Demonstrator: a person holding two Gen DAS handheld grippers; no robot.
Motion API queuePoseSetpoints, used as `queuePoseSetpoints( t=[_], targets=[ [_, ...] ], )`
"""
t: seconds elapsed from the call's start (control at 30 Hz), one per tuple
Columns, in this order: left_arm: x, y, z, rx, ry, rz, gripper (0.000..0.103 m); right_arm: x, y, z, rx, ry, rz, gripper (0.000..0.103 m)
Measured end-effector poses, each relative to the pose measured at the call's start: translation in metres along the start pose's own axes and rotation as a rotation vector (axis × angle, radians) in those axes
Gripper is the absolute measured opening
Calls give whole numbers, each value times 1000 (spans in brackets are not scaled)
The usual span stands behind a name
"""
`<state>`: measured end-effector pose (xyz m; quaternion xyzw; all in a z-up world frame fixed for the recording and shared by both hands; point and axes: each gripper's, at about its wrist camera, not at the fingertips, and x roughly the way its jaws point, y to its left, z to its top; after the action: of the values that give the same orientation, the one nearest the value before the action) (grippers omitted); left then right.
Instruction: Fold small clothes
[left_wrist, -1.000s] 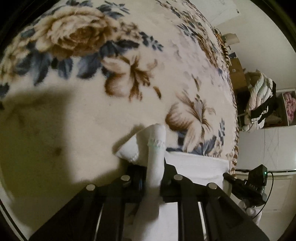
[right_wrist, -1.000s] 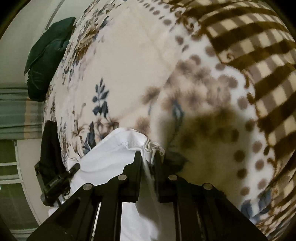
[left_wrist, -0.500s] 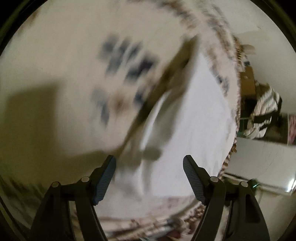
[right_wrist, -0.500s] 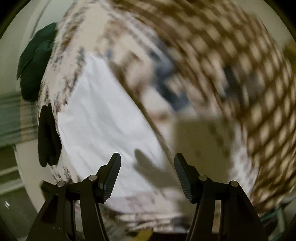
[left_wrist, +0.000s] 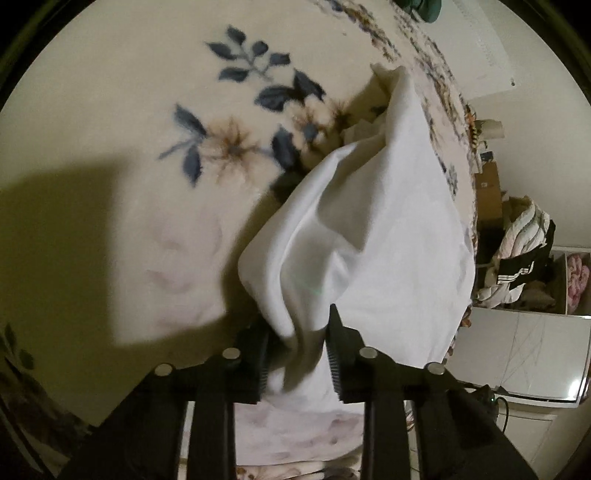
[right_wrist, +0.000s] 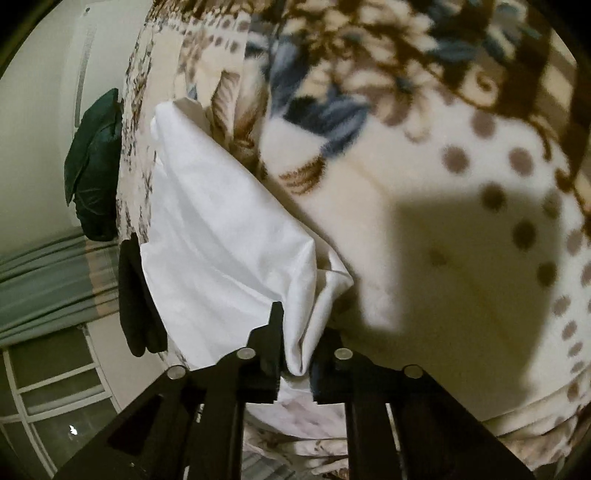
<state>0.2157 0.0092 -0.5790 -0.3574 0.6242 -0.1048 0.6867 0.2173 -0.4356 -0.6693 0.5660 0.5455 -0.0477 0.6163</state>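
Left wrist view: the white garment (left_wrist: 369, 236) is bunched at its near corner between the fingers of the left gripper (left_wrist: 297, 354), which are clamped on that fold. From there the cloth rises ahead and to the right of the fingers, lifted off the floral blanket (left_wrist: 147, 147) that covers the bed, and its far corner (left_wrist: 391, 74) stands up well ahead. Its left edge runs diagonally from the fingers toward that corner; its right edge hangs near the bed's right side. Left of the fingers the blanket lies bare and wide, crossed only by a dark shadow. Beyond the bed's right edge sit a pile of clothes (left_wrist: 524, 251) and a white cabinet (left_wrist: 517, 354), both well apart from the cloth.

Right wrist view: the right gripper (right_wrist: 295, 354) has its fingers closed on another gathered corner of the white garment (right_wrist: 214, 229), and the cloth stretches ahead and to the left of them toward a far corner (right_wrist: 166, 110). Right of the fingers the floral blanket (right_wrist: 424, 184) is open, with a shadow over it. Just left of the cloth a black item (right_wrist: 136, 295) hangs at the bed's edge, a dark green pillow (right_wrist: 94, 166) lies further ahead on the left, and a curtain (right_wrist: 44, 280) hangs beyond.
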Motion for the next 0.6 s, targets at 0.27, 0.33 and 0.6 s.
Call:
queuePoseSetpoints(
  t=[0.27,0.33,0.6],
  targets=[
    [-25,-3,-25,13,15,-15,18,-31,4,-14,-18,13,-24,7],
    [-32,3,-31,-4,25,0,18,-41,0,-24,-17,31,-37,7],
    [-59,-12,-6,-12,-3,-24,16,-72,10,-34,-54,52,-20,7]
  ],
)
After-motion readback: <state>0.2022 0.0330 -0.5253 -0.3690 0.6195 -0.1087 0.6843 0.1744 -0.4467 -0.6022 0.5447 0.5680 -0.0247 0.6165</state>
